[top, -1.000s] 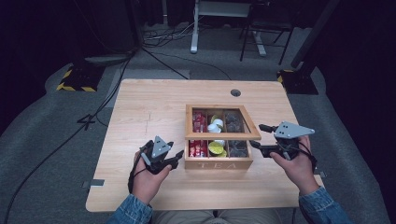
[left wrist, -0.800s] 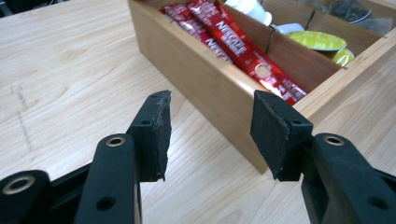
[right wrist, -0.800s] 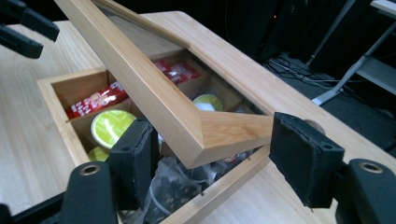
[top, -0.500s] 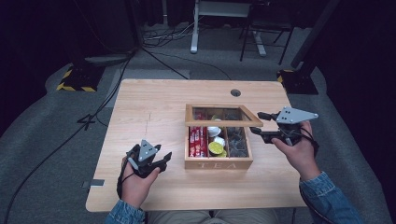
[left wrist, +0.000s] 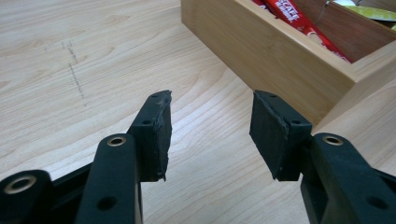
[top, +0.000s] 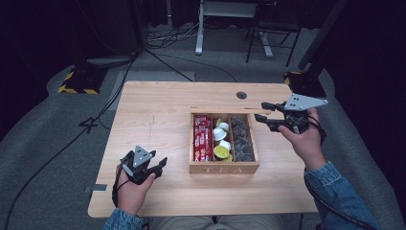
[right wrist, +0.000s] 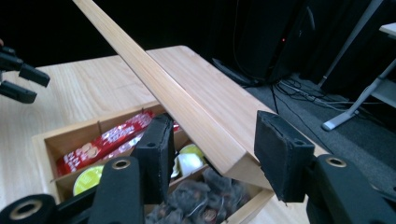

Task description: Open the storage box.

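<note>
Two: left hand-held gripper [top: 160, 168] released, right hand-held gripper [top: 261, 111] just closing around lid [right wrist: 187, 107]; wood table [top: 158, 120], dark room.

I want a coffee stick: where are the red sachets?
In the high view, the red sachets fill the left compartment of the open wooden tea box at the table's middle, beside the round pods in the centre compartment.

A light wooden table with a round cable hole near its far edge [top: 158, 124] stands on grey carpet flooring [top: 43, 143] in a dim room with dark surroundings. Black cables [top: 158, 52] trail across the floor behind it, near a white metal desk leg frame [top: 198, 28]. A yellow-and-black striped base plate [top: 76, 82] sits on the floor at the far left.
</note>
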`<state>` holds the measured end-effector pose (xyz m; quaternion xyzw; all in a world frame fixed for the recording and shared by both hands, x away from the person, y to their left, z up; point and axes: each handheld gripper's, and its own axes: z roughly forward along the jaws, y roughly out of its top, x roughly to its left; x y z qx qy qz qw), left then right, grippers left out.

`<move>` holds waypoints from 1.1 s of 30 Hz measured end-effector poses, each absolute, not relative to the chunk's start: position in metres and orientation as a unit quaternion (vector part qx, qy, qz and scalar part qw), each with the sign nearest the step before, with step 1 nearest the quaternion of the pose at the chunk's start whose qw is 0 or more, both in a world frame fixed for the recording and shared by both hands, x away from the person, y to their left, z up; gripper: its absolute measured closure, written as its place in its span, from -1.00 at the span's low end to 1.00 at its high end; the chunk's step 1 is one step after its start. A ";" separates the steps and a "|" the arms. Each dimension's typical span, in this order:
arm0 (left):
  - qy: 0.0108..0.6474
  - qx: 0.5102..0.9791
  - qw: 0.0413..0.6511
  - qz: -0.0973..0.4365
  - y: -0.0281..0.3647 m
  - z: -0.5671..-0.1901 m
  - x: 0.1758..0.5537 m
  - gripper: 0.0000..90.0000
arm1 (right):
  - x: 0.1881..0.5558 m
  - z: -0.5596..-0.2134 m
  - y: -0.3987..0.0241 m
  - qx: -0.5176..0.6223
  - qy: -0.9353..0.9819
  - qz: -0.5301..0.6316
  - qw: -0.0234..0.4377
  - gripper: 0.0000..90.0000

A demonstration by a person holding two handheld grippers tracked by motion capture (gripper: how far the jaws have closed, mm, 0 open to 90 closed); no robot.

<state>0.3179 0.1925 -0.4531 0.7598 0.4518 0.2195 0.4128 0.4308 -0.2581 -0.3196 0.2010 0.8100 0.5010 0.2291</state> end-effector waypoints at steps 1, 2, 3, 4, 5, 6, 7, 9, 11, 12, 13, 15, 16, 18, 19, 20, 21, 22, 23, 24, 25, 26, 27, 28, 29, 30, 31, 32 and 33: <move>0.451 0.761 0.412 0.218 0.193 -0.454 0.319 0.09 | 0.433 -0.318 -0.258 0.201 0.809 0.503 0.230 0.08; 0.454 0.760 0.412 0.218 0.194 -0.454 0.319 0.08 | 0.435 -0.316 -0.257 0.201 0.808 0.504 0.230 0.09; 0.453 0.760 0.412 0.218 0.195 -0.455 0.320 0.08 | 0.437 -0.315 -0.257 0.202 0.807 0.505 0.229 0.09; 0.455 0.760 0.410 0.219 0.195 -0.456 0.321 0.08 | 0.439 -0.313 -0.257 0.202 0.806 0.507 0.229 0.09; 0.455 0.760 0.410 0.218 0.196 -0.456 0.322 0.07 | 0.441 -0.312 -0.257 0.202 0.805 0.509 0.229 0.09; 0.455 0.761 0.408 0.217 0.197 -0.457 0.322 0.07 | 0.443 -0.311 -0.257 0.204 0.803 0.511 0.228 0.09; 0.457 0.760 0.409 0.217 0.197 -0.457 0.323 0.07 | 0.445 -0.310 -0.257 0.206 0.802 0.513 0.228 0.09; 0.457 0.760 0.408 0.218 0.198 -0.458 0.325 0.07 | 0.449 -0.308 -0.257 0.208 0.798 0.516 0.229 0.09; 0.457 0.761 0.408 0.215 0.199 -0.459 0.326 0.06 | 0.453 -0.306 -0.256 0.211 0.796 0.520 0.229 0.09; 0.457 0.761 0.409 0.214 0.198 -0.459 0.326 0.05 | 0.455 -0.305 -0.256 0.212 0.795 0.520 0.230 0.09; 0.455 0.762 0.410 0.212 0.197 -0.459 0.326 0.05 | 0.456 -0.304 -0.256 0.213 0.793 0.521 0.231 0.09; 0.452 0.763 0.411 0.210 0.195 -0.459 0.327 0.04 | 0.460 -0.301 -0.255 0.214 0.792 0.522 0.234 0.09; 0.448 0.766 0.409 0.211 0.195 -0.458 0.327 0.04 | 0.463 -0.300 -0.255 0.215 0.791 0.522 0.235 0.09; 0.444 0.768 0.409 0.211 0.194 -0.458 0.329 0.04 | 0.467 -0.298 -0.254 0.217 0.789 0.524 0.237 0.10; 0.444 0.768 0.410 0.211 0.194 -0.459 0.330 0.03 | 0.471 -0.296 -0.254 0.220 0.787 0.525 0.236 0.10; 0.445 0.768 0.410 0.210 0.194 -0.459 0.332 0.03 | 0.473 -0.295 -0.254 0.221 0.786 0.526 0.237 0.10; 0.446 0.768 0.409 0.210 0.195 -0.459 0.333 0.03 | 0.475 -0.294 -0.253 0.223 0.785 0.527 0.238 0.10; 0.449 0.767 0.409 0.209 0.195 -0.460 0.335 0.02 | 0.477 -0.293 -0.253 0.225 0.784 0.527 0.238 0.10; 0.450 0.766 0.409 0.207 0.196 -0.461 0.336 0.02 | 0.480 -0.292 -0.253 0.227 0.783 0.528 0.239 0.10; 0.450 0.766 0.408 0.208 0.197 -0.461 0.338 0.01 | 0.482 -0.291 -0.252 0.229 0.782 0.528 0.239 0.09; 0.452 0.766 0.407 0.207 0.197 -0.462 0.339 0.00 | 0.485 -0.290 -0.252 0.231 0.781 0.529 0.239 0.09; 0.453 0.766 0.406 0.207 0.198 -0.462 0.340 -0.02 | 0.487 -0.289 -0.252 0.233 0.781 0.529 0.238 0.09; 0.454 0.765 0.406 0.208 0.198 -0.463 0.341 -0.05 | 0.489 -0.288 -0.251 0.234 0.781 0.528 0.237 0.09; 0.455 0.765 0.406 0.208 0.199 -0.463 0.343 -0.06 | 0.492 -0.287 -0.251 0.235 0.781 0.526 0.239 0.09; 0.456 0.766 0.404 0.206 0.199 -0.463 0.344 -0.06 | 0.494 -0.286 -0.250 0.236 0.781 0.525 0.241 0.09; 0.455 0.766 0.404 0.206 0.199 -0.464 0.345 -0.06 | 0.497 -0.285 -0.250 0.238 0.781 0.525 0.242 0.09; 0.455 0.766 0.405 0.206 0.199 -0.464 0.346 -0.07 | 0.499 -0.284 -0.249 0.240 0.780 0.525 0.242 0.09; 0.456 0.766 0.404 0.205 0.199 -0.465 0.346 -0.07 | 0.502 -0.283 -0.249 0.242 0.780 0.524 0.242 0.09; 0.457 0.766 0.405 0.204 0.199 -0.465 0.347 -0.07 | 0.505 -0.282 -0.249 0.244 0.779 0.525 0.242 0.09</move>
